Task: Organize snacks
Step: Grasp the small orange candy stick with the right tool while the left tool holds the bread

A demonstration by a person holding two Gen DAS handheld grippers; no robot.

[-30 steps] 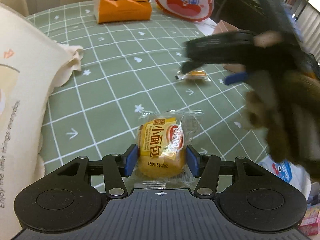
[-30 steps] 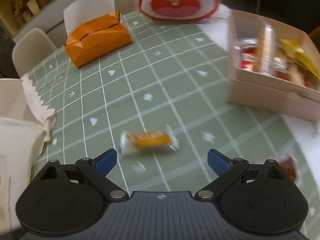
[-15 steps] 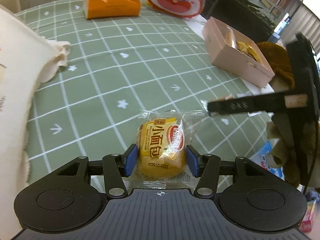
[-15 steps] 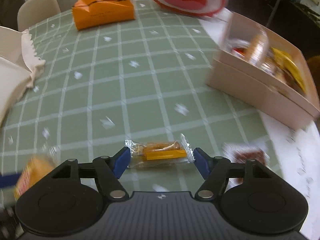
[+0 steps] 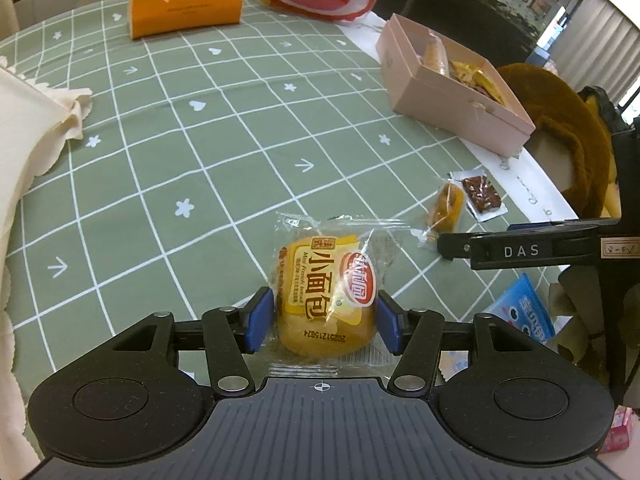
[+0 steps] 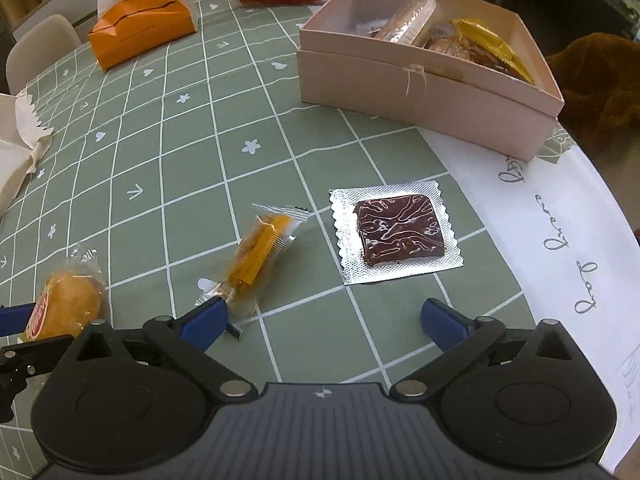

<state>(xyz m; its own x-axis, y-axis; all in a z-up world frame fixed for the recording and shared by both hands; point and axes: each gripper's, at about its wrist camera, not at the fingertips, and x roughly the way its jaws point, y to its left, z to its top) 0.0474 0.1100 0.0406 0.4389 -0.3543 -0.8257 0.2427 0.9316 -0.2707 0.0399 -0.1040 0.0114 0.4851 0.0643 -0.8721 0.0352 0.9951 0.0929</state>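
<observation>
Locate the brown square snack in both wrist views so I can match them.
Left wrist: brown snack at right of centre on the table's edge, just right of the orange bar, below the pink box.
Right wrist: brown snack near centre in its silver wrapper, right of the orange bar, ahead of the right gripper.
Shared landmark: the pink box, beyond the snack in both.

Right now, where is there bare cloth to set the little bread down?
The widest bare patch is the green cloth between the orange tissue box, the cream bag and the pink box. It is crowded beside the brown bar and the orange stick snack.
</observation>
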